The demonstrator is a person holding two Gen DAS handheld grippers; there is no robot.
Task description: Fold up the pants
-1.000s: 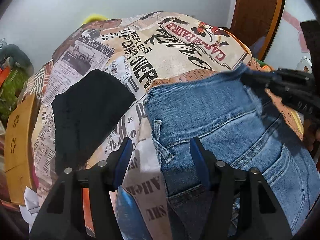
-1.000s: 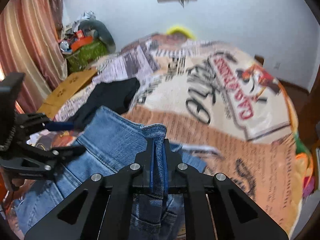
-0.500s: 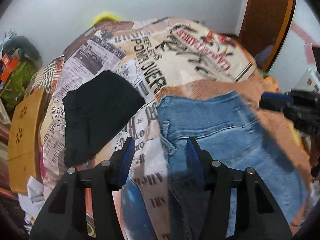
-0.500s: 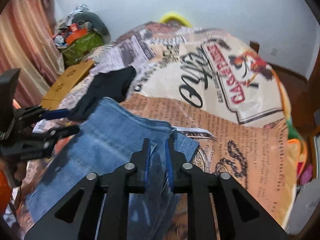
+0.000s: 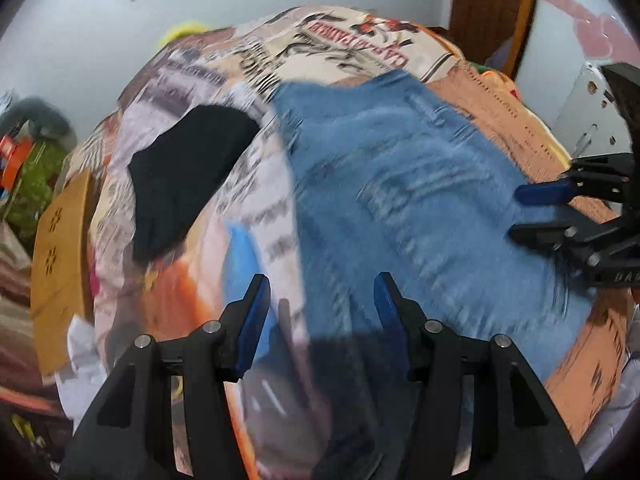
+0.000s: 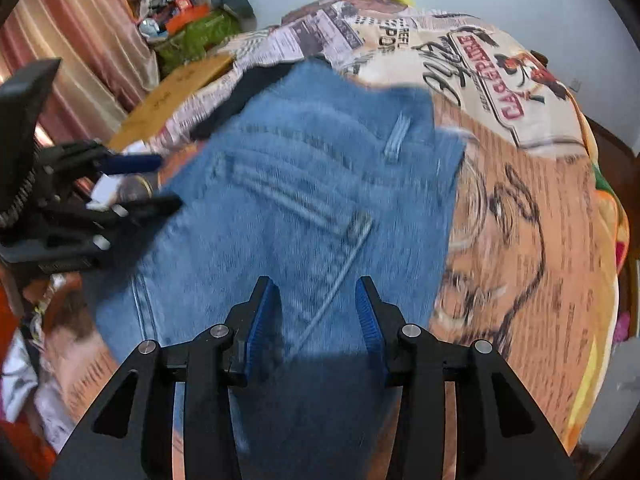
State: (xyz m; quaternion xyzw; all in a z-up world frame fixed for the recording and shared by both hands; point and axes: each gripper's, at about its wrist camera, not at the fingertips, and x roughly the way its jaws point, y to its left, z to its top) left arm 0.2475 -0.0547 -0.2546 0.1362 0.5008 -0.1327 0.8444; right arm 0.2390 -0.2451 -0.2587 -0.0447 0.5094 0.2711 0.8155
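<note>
On the bed: your blue jeans (image 6: 304,200) lie spread flat over the printed bedspread (image 6: 520,216), waistband toward the far wall, a belt loop (image 6: 396,140) and a back pocket seam facing up.
Setting: the bedspread carries newspaper text, a red label print and an orange panel with a line-drawn figure.
Jeans position: they cover the middle of the bed; in the left wrist view they fill the area right of centre, and their near end runs into shadow beneath your grippers.
Left gripper (image 5: 320,300): you hold it with its jaws apart, blue pads facing each other, nothing pinched between them; it hangs above the left edge of the jeans where denim meets bedspread.
Right gripper (image 6: 318,302): its jaws are opening, the pads clear of the cloth; denim lies below the gap, but nothing is clamped.
Cross views: each gripper shows at the side of the other's camera, both above the jeans' outer edges.
Black garment (image 5: 188,172): it lies flat on the bedspread left of the jeans, close to them; whether they touch cannot be told through the blur.
Wooden board (image 5: 60,260): it stands at the bed's left edge, with small flower-shaped cutouts.
Clutter (image 6: 192,16): a green and orange heap sits in the far corner beside a striped curtain (image 6: 80,40).
Sharpness: both views are smeared, so fine stitching is hard to read.
</note>
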